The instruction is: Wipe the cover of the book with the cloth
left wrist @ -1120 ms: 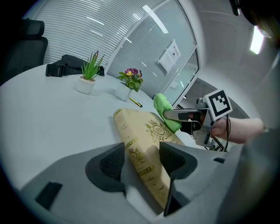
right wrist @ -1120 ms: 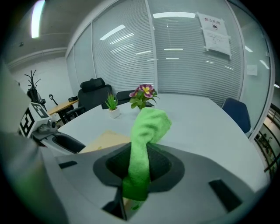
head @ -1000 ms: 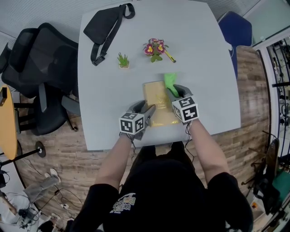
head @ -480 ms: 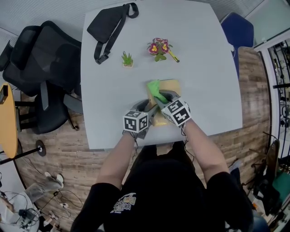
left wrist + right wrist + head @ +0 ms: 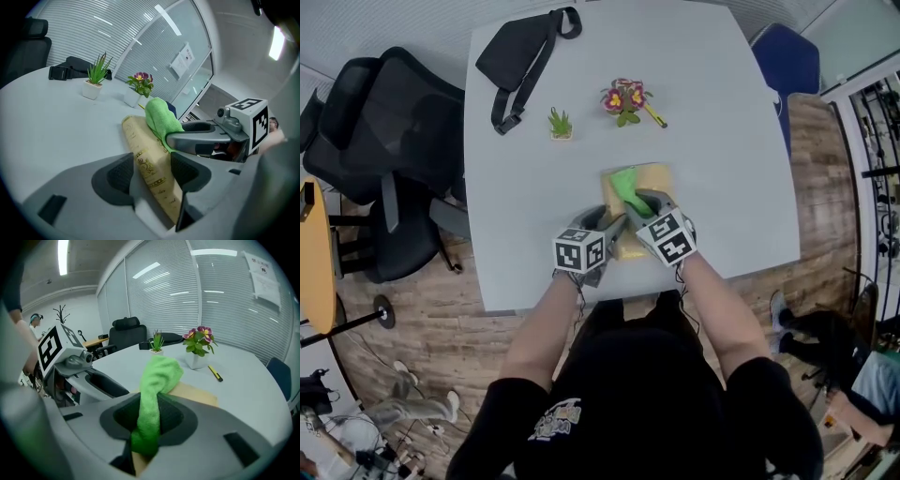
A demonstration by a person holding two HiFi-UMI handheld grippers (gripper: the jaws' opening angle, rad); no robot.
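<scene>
A tan book [image 5: 655,178] with gold print lies on the grey table [image 5: 722,169] near its front edge. My left gripper [image 5: 613,228] is shut on the book's near left edge; in the left gripper view the spine [image 5: 149,165] runs between the jaws of this gripper [image 5: 152,174]. My right gripper [image 5: 637,203] is shut on a green cloth [image 5: 626,185], which lies bunched on the cover's far left part. In the right gripper view the cloth [image 5: 151,404] hangs through the jaws of the right gripper [image 5: 150,417] over the book [image 5: 199,395].
At the table's far side lie a black bag [image 5: 517,52], a small green potted plant [image 5: 559,124], a pot of flowers [image 5: 622,98] and a yellow pen [image 5: 654,116]. Black office chairs [image 5: 384,150] stand at the left, a blue chair [image 5: 787,61] at the far right.
My right gripper has carried the cloth leftward from the book's far right corner across the cover. The left gripper has kept its hold on the book.
</scene>
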